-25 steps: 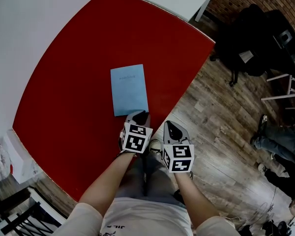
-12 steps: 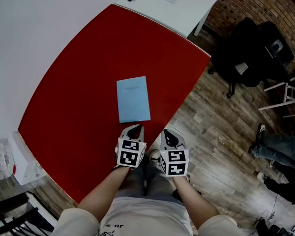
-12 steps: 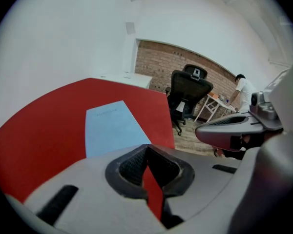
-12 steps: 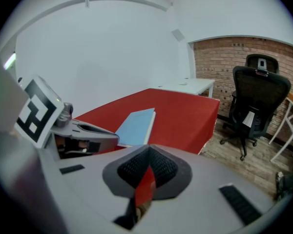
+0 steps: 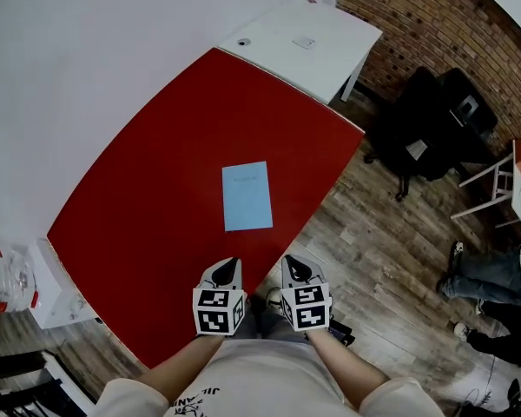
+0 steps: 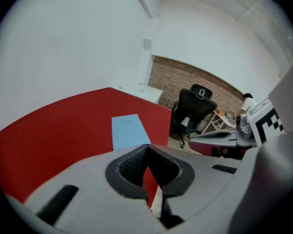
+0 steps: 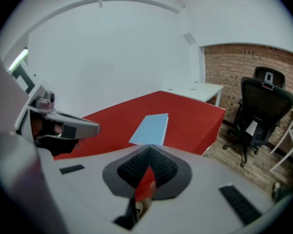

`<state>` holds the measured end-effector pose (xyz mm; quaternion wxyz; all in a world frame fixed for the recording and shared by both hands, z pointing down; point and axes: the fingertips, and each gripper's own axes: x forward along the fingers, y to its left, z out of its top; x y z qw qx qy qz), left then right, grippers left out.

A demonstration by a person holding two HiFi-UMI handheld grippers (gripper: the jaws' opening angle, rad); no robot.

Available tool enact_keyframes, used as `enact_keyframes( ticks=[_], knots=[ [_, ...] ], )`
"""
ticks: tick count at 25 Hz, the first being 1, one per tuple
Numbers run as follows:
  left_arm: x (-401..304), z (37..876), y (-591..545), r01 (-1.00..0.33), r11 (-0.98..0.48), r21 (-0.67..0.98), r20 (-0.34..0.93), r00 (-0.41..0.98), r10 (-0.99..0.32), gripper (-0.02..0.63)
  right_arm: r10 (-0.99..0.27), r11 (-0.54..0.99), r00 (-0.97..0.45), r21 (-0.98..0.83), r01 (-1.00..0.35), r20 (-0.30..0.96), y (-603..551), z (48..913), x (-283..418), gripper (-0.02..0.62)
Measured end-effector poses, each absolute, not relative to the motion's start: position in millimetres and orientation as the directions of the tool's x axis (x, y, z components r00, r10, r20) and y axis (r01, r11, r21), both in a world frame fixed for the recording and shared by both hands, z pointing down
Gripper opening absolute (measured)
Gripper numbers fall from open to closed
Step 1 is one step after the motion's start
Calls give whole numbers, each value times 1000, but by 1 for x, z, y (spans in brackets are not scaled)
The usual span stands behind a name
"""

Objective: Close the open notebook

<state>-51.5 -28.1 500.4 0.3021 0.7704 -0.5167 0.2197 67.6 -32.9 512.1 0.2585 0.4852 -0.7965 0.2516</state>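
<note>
While the left claw (image 5: 229, 265) and right claw (image 5: 293, 263) hang clenched on nothing, the blue notebook (image 5: 247, 196) lies closed on the red table (image 5: 148, 198), probably light and floppy, best pinched at a cover edge.

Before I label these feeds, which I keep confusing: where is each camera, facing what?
Head view: on the person's head, facing steeply down at red table and blue notebook; forearms, left gripper, right gripper show.
Left gripper view: on that gripper, along its shut jaws towards notebook and office chair.
Right gripper view: on that gripper, along shut jaws towards notebook; left gripper shows at left.
Shared: the notebook, in all three.
</note>
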Motion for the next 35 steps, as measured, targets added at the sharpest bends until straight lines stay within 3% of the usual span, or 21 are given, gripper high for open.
enact_keyframes(
  ticks=[8,35],
  knots=[
    [-85,506,-2,-960,-195,199,640,278,-716,6,-666,382,-378,-141,-913,643,-11,496,58,-2],
    [-87,481,2,-953,-232,192,588,301,-751,6,-690,415,-398,-120,-902,605,-1,478,41,-3]
  ],
)
